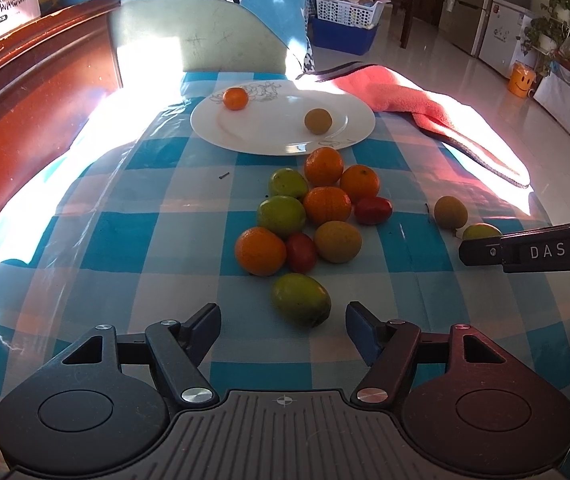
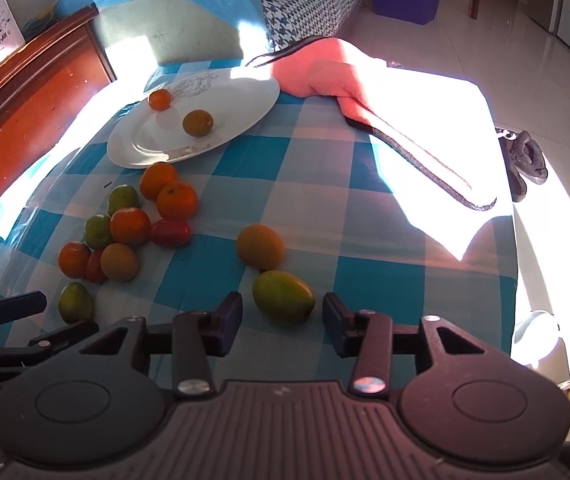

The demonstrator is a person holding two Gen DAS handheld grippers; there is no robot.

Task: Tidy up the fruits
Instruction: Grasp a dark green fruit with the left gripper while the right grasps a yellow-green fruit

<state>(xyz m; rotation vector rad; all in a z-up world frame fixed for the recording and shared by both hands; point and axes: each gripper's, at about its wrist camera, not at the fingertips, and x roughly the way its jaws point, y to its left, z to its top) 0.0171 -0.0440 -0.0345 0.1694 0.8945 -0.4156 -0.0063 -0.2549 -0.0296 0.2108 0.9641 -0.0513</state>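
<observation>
A white plate [image 1: 245,136] at the far side of the checked table holds a small orange [image 1: 235,98] and a brownish fruit [image 1: 318,121]; the plate also shows in the right wrist view [image 2: 245,100]. A pile of oranges, green fruits and red fruits [image 1: 317,208] lies in the middle. My left gripper [image 1: 283,322] is open, with a green fruit [image 1: 301,299] just ahead between its fingers. My right gripper [image 2: 282,322] is open around another green fruit [image 2: 283,297], with a brownish fruit [image 2: 260,246] just beyond it. The right gripper also shows in the left wrist view [image 1: 533,250].
A pink towel [image 1: 417,104] lies at the far right of the table, near the plate. A wooden headboard [image 1: 25,92] runs along the left. The table's right edge [image 2: 513,240] drops to the tiled floor, where a dark slipper [image 2: 525,160] lies.
</observation>
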